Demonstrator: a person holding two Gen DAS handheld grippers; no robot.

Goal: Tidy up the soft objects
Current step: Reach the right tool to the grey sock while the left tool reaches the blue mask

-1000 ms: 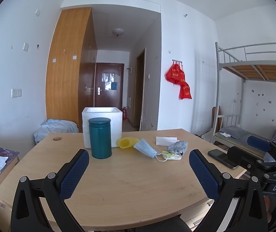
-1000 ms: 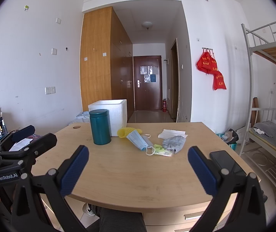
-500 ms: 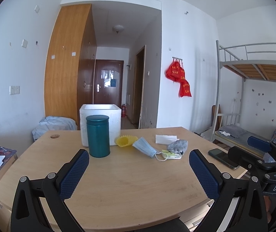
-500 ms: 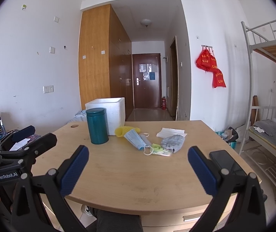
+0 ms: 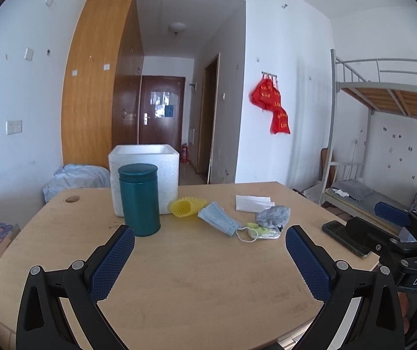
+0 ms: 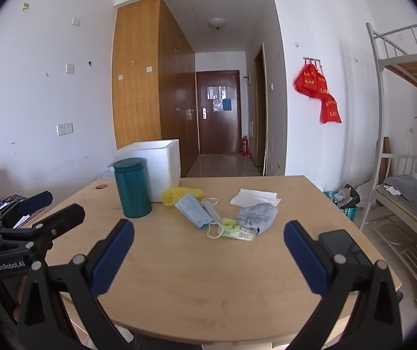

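On the wooden table [image 5: 196, 285] lie a yellow foam net [image 5: 185, 206], a blue face mask [image 5: 217, 221], a crumpled grey cloth [image 5: 273, 215], a yellow-green packet [image 5: 262, 232] and a white folded tissue [image 5: 252, 202]. The same pile shows in the right wrist view: mask [image 6: 193, 210], grey cloth [image 6: 256, 215], tissue [image 6: 253, 197], net [image 6: 179, 195]. A white foam box [image 5: 144, 169] stands behind a teal canister [image 5: 139, 199]. My left gripper [image 5: 210, 249] and right gripper [image 6: 208, 242] both hover open over the near table, empty, short of the pile.
A dark phone [image 5: 344, 237] lies near the table's right edge. A cable hole [image 5: 73, 199] sits at the back left. A bunk bed [image 6: 406, 122] stands to the right, a wardrobe [image 5: 100, 87] and hallway door behind.
Both views have shifted slightly forward and up; the table objects appear a little nearer. Both grippers stay open and nothing on the table has moved.
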